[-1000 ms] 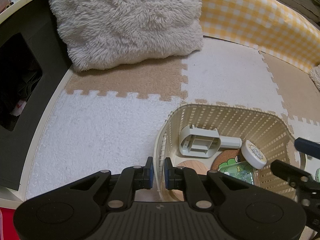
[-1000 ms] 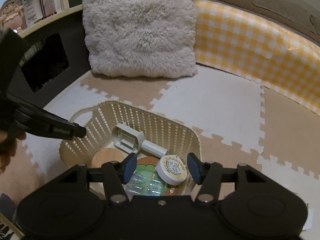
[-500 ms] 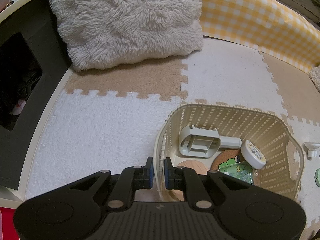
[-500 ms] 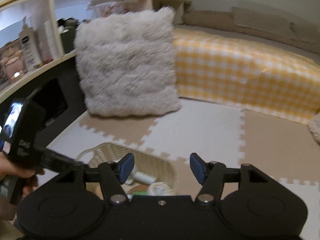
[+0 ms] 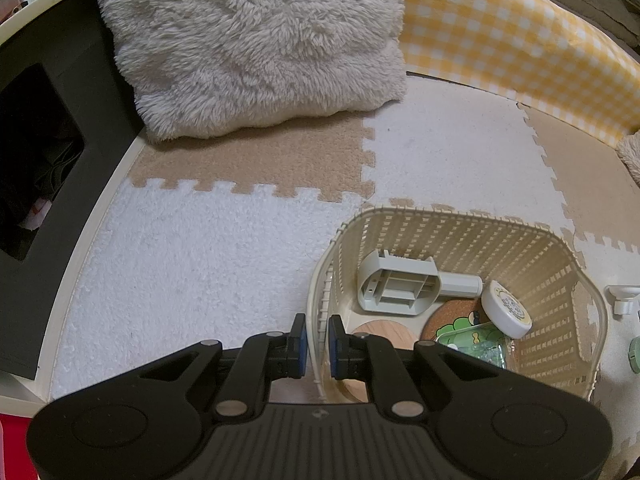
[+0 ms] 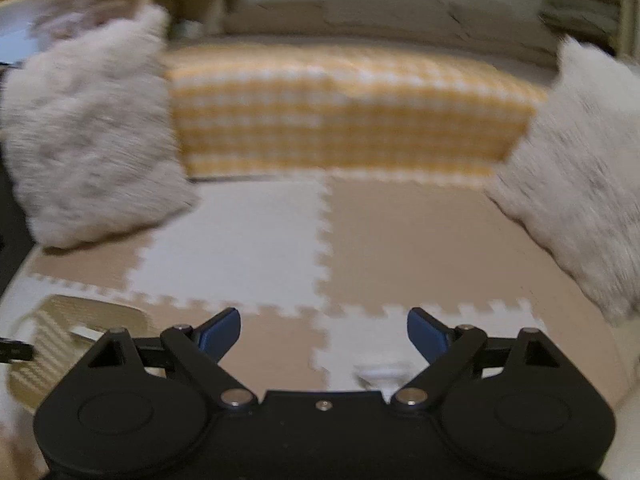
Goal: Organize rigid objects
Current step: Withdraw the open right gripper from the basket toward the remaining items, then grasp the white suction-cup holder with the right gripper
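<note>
While your left gripper (image 5: 318,342) pinches the near rim of the basket (image 5: 448,220), its jaws nearly closed on the wall, your right gripper (image 6: 324,330) hangs wide open, gripping nothing; a blurred white object (image 6: 382,374) lies on the mat just beneath it.

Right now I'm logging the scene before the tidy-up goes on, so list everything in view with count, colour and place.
basket: 1, cream, on the mat, rim between the left fingers
plastic holder: 1, grey-white, inside basket, far side
tape measure: 1, white, inside basket, right side
cork coaster: 1, brown, basket floor
wooden disc: 1, light wood, basket floor
frog pouch: 1, green, inside basket
small hook: 1, white, on mat right of basket
fluffy cushions: 2, off-white, at the back
checked cushion: 1, yellow-white, along the back
foam mat: beige and white tiles
left gripper: black, blue pads, clamped on basket rim
right gripper: black, blue pads, wide open above mat
</note>
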